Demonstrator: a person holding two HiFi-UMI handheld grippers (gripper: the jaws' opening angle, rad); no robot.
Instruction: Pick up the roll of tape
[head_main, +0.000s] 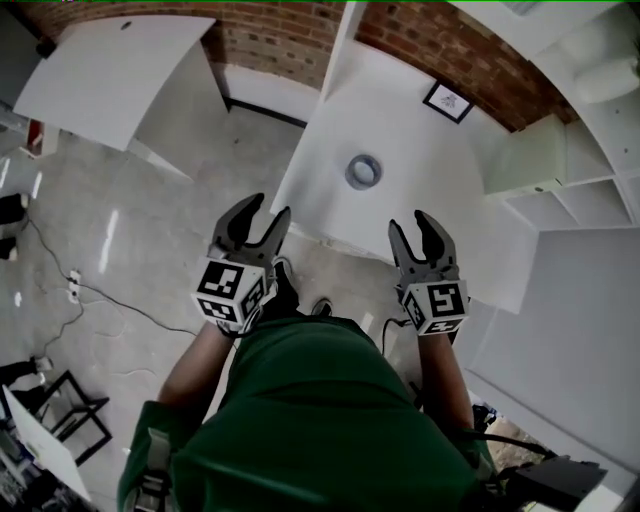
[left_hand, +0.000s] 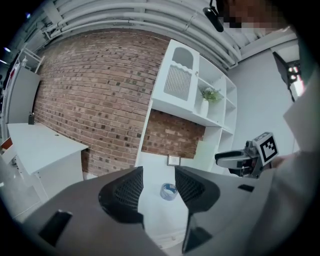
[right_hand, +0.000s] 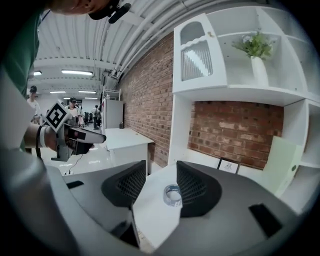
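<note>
A grey roll of tape (head_main: 363, 171) lies flat near the middle of a white desk (head_main: 420, 200). It shows small and far between the jaws in the left gripper view (left_hand: 169, 191) and in the right gripper view (right_hand: 172, 195). My left gripper (head_main: 262, 224) hangs open over the floor, short of the desk's near edge. Open too, my right gripper (head_main: 418, 233) hovers at the desk's near edge, well short of the tape. Neither holds anything.
A small framed picture (head_main: 448, 101) leans against the brick wall at the back of the desk. White shelving (head_main: 570, 180) stands to the right, and a second white table (head_main: 105, 65) to the far left. Cables (head_main: 90, 290) run across the floor.
</note>
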